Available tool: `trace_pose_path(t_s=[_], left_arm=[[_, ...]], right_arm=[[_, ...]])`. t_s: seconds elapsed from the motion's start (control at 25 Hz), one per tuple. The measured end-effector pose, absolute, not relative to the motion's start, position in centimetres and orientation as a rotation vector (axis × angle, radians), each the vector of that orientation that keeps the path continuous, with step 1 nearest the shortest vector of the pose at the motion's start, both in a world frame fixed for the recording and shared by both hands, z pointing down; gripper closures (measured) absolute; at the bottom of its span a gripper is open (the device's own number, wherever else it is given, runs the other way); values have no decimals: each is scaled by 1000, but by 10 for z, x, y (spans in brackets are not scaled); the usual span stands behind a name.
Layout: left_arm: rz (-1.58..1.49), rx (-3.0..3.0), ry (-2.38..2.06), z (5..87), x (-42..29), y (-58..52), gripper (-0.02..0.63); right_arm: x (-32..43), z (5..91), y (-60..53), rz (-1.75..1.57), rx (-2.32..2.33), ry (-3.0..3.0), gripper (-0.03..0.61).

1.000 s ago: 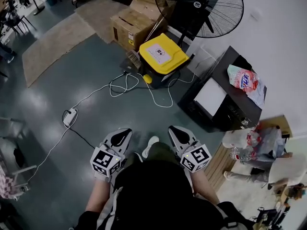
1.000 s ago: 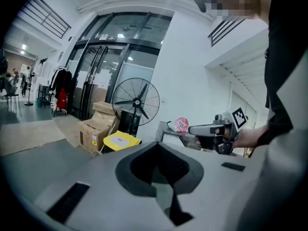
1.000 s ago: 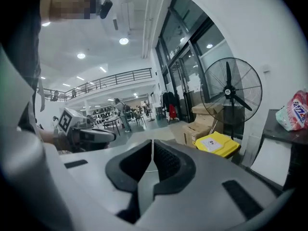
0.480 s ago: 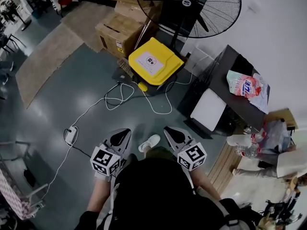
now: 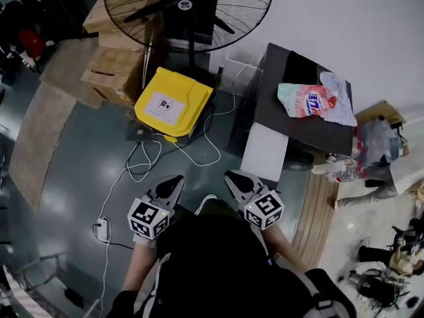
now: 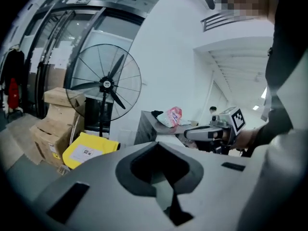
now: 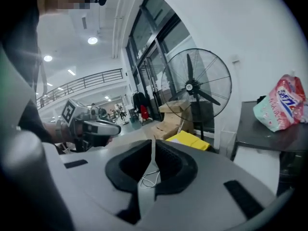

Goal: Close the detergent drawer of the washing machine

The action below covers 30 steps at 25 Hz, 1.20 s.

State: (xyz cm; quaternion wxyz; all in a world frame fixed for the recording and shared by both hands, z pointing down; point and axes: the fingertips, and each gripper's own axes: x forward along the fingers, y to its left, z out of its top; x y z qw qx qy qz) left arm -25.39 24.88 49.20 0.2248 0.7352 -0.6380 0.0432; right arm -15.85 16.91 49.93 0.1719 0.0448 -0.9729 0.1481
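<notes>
- I am holding the left gripper (image 5: pixel 173 181) and the right gripper (image 5: pixel 233 177) above the floor (image 5: pixel 73 171), each with its jaws pressed together on nothing.
- The washing machine (image 5: pixel 301 130) is standing ahead to the right, well apart from both, with a detergent bag (image 5: pixel 313 102) lying on top; I cannot make out its drawer.

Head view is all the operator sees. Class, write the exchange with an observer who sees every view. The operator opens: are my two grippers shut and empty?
Observer: The left gripper is. Its own view shows the jaws together with nothing between them.
Operator: And the right one?
Observer: The right gripper is the same: jaws together, nothing held.
Operator: What stands behind the fan?
Observer: Tall glass doors in dark frames rise behind the fan, as the gripper views show.
</notes>
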Motion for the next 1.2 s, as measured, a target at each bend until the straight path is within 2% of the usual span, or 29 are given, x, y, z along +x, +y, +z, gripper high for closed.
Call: trace_pose_path(t_s=[0.64, 1.2], left_arm=[[326, 2434, -999, 518, -194, 103, 601], [613, 2592, -288, 574, -149, 85, 601]], right_arm=[[-55, 543, 80, 720, 1074, -2534, 552], [5, 593, 108, 885, 1728, -2127, 552]])
